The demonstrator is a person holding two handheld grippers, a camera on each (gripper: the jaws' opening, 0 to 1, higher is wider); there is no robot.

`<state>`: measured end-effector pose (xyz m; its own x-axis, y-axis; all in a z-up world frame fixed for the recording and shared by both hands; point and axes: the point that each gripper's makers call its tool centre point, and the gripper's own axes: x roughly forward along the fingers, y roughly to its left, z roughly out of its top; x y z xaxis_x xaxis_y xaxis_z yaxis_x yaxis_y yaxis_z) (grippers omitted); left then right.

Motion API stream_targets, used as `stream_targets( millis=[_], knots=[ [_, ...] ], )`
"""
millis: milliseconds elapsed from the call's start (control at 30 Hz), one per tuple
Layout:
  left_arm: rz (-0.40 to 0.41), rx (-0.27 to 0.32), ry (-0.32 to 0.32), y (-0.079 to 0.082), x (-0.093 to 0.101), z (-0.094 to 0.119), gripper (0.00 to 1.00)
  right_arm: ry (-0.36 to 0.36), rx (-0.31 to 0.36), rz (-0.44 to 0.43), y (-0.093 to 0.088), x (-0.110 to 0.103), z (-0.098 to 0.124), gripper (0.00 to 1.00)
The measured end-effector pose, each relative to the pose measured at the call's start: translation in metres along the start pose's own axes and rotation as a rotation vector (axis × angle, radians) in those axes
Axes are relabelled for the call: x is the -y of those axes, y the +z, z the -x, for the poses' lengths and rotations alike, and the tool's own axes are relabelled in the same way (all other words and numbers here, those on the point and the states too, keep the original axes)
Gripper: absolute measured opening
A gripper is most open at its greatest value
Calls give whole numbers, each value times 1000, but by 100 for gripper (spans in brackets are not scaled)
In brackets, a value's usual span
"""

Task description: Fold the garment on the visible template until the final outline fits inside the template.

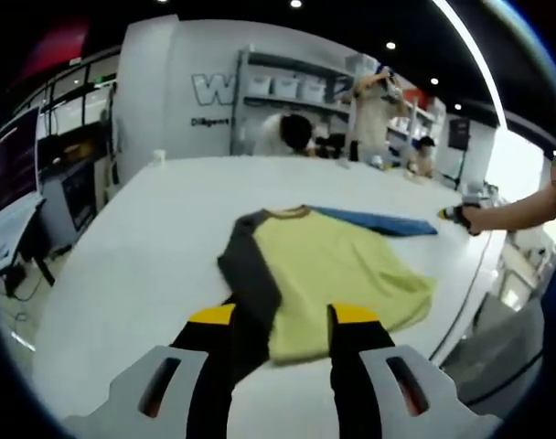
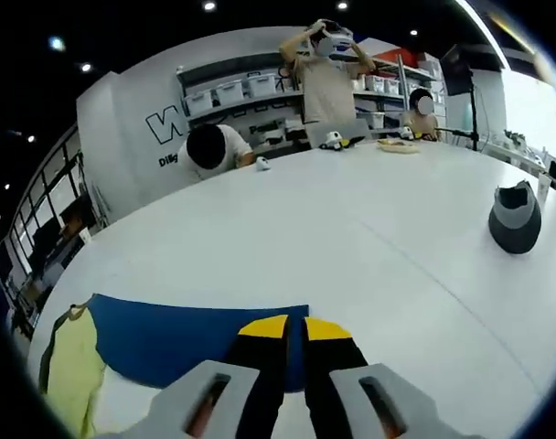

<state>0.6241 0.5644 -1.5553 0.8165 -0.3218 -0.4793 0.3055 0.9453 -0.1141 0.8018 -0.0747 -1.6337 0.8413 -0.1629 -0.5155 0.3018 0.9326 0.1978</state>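
Note:
A yellow shirt (image 1: 337, 265) lies flat on the white table (image 1: 159, 238), with a dark grey sleeve (image 1: 251, 274) on its left and a blue sleeve (image 1: 379, 221) stretched out to the right. My left gripper (image 1: 283, 315) is open just above the shirt's near hem, and the grey sleeve runs under its left jaw. In the right gripper view, the blue sleeve (image 2: 187, 334) spreads flat and my right gripper (image 2: 294, 329) has its jaws almost together over the cuff end. From the left gripper view, the right gripper (image 1: 454, 215) sits at that cuff, held by a hand.
A grey cap-like object (image 2: 514, 218) rests on the table at the right. Several people (image 2: 326, 69) stand or sit at the far end by storage shelves (image 1: 287, 87). The table's edge (image 1: 475, 283) curves close to the shirt's right side.

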Motion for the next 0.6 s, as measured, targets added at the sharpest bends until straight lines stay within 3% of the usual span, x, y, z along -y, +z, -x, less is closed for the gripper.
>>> stream_targets(
  millis=[67,133,233,300,367,400,567,600],
  knots=[
    [0,-2,-3,-1,-1,-1,35,-4,0,2,0,7,2,5],
    [-1,-2,-5,0,-1,0,35,4,16,-44,0,7,8,5],
    [-4,-2,-7,-2,-3,-2,35,31,17,-43,-4,2,20,5],
    [-7,-3,-7,-3,-3,-2,35,109,21,-17,-5,-15,23,7],
    [-8,-2,-8,-4,-4,-2,35,138,26,3,-7,-21,25,10],
    [-7,0,-10,-5,-3,-2,35,191,34,18,-10,-37,33,10],
    [-1,7,-21,-8,-6,-4,36,265,48,35,-16,-67,63,14],
    [3,11,-26,-9,-7,-4,36,275,52,30,-11,-62,58,15]
  ],
)
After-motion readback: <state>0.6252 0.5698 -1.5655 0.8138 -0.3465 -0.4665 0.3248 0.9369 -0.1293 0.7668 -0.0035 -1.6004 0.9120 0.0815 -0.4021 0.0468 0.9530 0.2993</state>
